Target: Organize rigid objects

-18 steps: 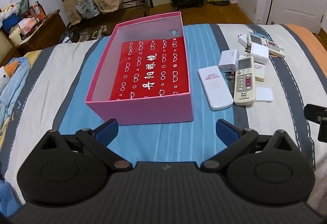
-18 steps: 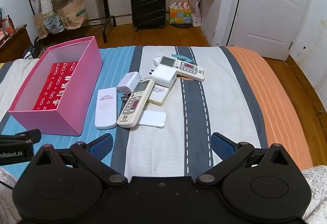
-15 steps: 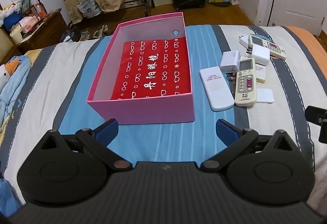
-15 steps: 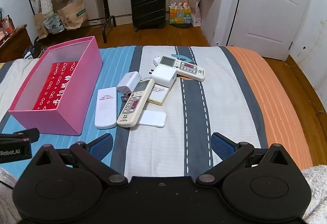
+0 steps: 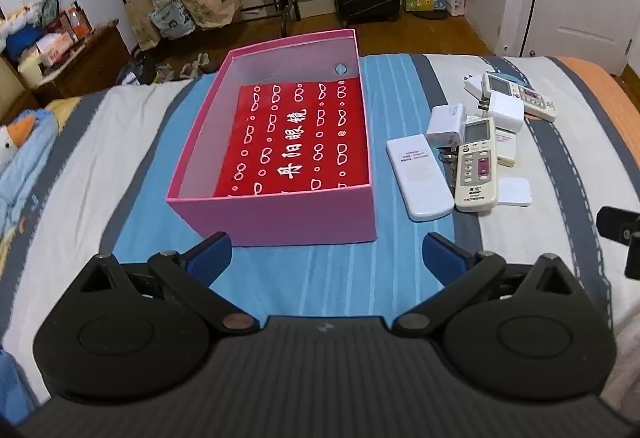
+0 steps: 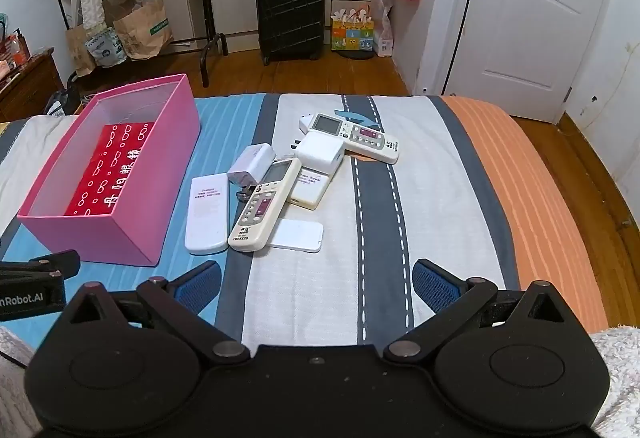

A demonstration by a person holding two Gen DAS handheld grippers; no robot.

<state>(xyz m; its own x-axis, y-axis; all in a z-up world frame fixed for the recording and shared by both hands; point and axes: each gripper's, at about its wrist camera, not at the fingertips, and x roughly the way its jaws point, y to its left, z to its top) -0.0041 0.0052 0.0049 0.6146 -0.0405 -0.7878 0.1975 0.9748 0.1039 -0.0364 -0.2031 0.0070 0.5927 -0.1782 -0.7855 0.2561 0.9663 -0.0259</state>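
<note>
Right, ahead of both claws lies the striped quilted bed [image 6: 400, 238], and I judge its soft cover will give under anything I press down on. Just beyond the left claw [image 5: 326, 250] sits the open pink cardboard box [image 5: 280, 214] with a red printed card on its floor; it looks light and stiff-walled, so a bump could shove it. Ahead and slightly left of the right claw [image 6: 316, 284] is the heap of hard plastic pieces, well clear of its pads: the long cream remote with grey buttons [image 6: 265, 205], the plain white flat remote [image 6: 206, 212] beside the box, the white remote with a screen [image 6: 354, 136] farthest off, then the square white charger block [image 6: 321, 152] and the smaller white plug adapter [image 6: 252, 166]. I expect them light, rigid and slick, best pinched across the narrow sides mid-length. Both claws are spread wide, holding and touching nothing.
</note>
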